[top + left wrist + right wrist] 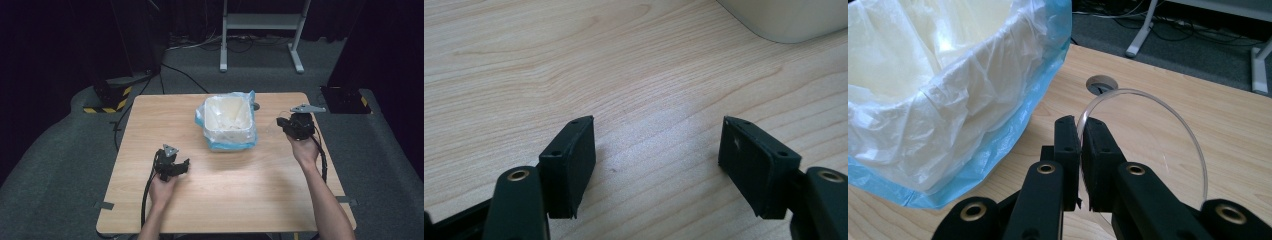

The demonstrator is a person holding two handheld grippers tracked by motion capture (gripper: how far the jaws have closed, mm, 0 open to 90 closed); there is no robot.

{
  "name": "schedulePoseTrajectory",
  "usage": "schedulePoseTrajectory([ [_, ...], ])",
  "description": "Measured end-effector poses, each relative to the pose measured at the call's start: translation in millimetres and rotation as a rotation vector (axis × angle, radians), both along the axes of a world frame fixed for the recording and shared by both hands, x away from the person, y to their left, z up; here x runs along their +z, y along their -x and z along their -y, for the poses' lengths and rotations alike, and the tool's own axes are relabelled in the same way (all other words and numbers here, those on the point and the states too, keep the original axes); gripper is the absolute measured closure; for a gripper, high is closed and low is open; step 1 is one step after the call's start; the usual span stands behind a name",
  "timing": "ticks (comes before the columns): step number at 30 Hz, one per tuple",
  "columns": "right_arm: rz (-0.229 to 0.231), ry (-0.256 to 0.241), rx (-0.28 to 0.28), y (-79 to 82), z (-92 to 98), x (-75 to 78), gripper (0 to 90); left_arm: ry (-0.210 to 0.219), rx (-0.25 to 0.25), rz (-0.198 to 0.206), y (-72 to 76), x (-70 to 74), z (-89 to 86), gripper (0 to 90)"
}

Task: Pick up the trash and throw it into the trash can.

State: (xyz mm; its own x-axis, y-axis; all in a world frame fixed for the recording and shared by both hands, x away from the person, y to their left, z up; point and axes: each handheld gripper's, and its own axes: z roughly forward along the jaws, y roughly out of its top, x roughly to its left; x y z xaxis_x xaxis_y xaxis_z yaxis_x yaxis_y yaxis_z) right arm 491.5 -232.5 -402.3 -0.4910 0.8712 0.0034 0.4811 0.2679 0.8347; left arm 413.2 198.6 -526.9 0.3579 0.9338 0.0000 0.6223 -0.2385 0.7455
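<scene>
A wooden table [225,175] is set on a grey carpeted floor [50,150] in a dark room, with a white stand frame [260,30] at the back. At the left of the high view, the left gripper [181,166] is held low over the near left part of the table. In the left gripper view, its jaws are seen spread wide apart above bare wood, with nothing between them. At the centre rear of the table, a white bin [227,120] is placed, lined with a clear and blue plastic bag [998,135]. At the right, the right gripper [283,125] is held just beside the bin. In the right gripper view, its jaws are pressed together on the rim of a thin clear round lid [1148,145], which is held raised on edge above the table. A cable hole [1101,84] is seen in the tabletop beyond the lid.
</scene>
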Motion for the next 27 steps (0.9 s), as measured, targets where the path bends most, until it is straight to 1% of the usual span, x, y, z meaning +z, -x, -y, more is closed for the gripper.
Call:
schedulePoseTrajectory([
  [8, 0.011, -0.031, 0.013, 4.2, 1.3, 8.6, 85.5, 0.000, 0.000, 0.000, 0.0, 0.0, 0.0, 30.7],
  [12, 0.008, -0.026, 0.019, 4.8, 0.4, 11.3, 85.6, 0.000, 0.000, 0.000, 0.0, 0.0, 0.0, 30.7],
  [16, 0.014, -0.021, 0.027, 5.4, -1.0, 13.9, 85.6, 0.000, 0.000, 0.000, 0.0, 0.0, 0.0, 30.7],
  [21, 0.024, -0.028, 0.040, 8.4, -2.5, 18.9, 85.5, 0.000, 0.000, 0.000, 0.0, 0.0, 0.0, 30.8],
  [24, 0.028, -0.046, 0.046, 10.5, -1.7, 21.5, 85.4, 0.000, 0.000, 0.000, 0.0, 0.0, 0.0, 30.7],
  [27, 0.031, -0.043, 0.052, 11.7, -2.2, 25.1, 85.4, 0.000, 0.000, 0.000, 0.0, 0.0, 0.0, 30.8],
])
